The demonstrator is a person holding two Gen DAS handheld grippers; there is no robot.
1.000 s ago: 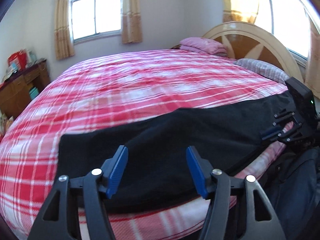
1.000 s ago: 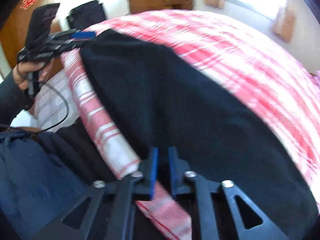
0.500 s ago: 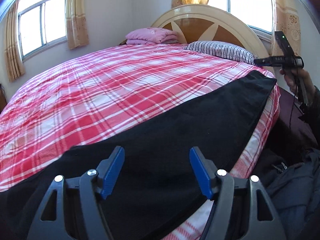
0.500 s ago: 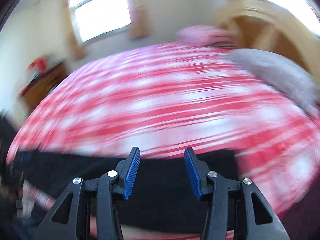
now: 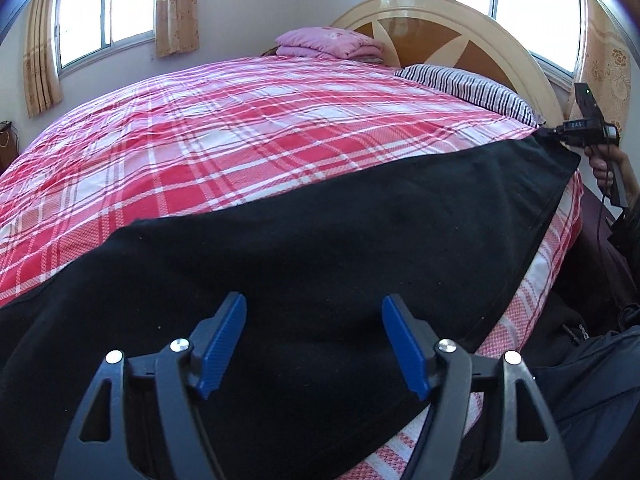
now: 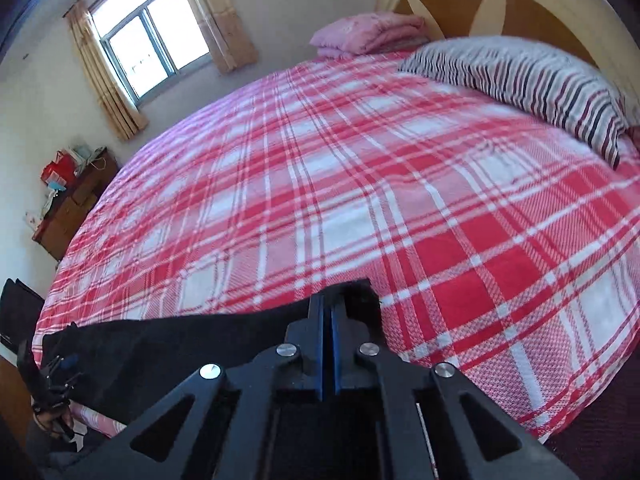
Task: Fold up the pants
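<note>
Black pants [image 5: 320, 248] lie stretched along the near edge of a bed with a red and white plaid cover [image 5: 240, 144]. My left gripper [image 5: 314, 332] is open and empty, hovering just above the pants near their left end. My right gripper [image 6: 329, 312] is shut on the far corner of the pants [image 6: 160, 344]; it also shows in the left wrist view [image 5: 560, 134] at that corner by the headboard. The left gripper [image 6: 56, 368] shows small at the pants' other end in the right wrist view.
A striped pillow [image 5: 468, 88] and folded pink bedding [image 5: 328, 42] lie by the wooden headboard [image 5: 440, 24]. A wooden dresser [image 6: 76, 208] with clutter stands by the far wall under a window. Dark clothing [image 5: 600, 380] is beside the bed on the right.
My right gripper swung round to the pants' far corner and closed on it. My left gripper stayed open and moved in lower over the pants.
</note>
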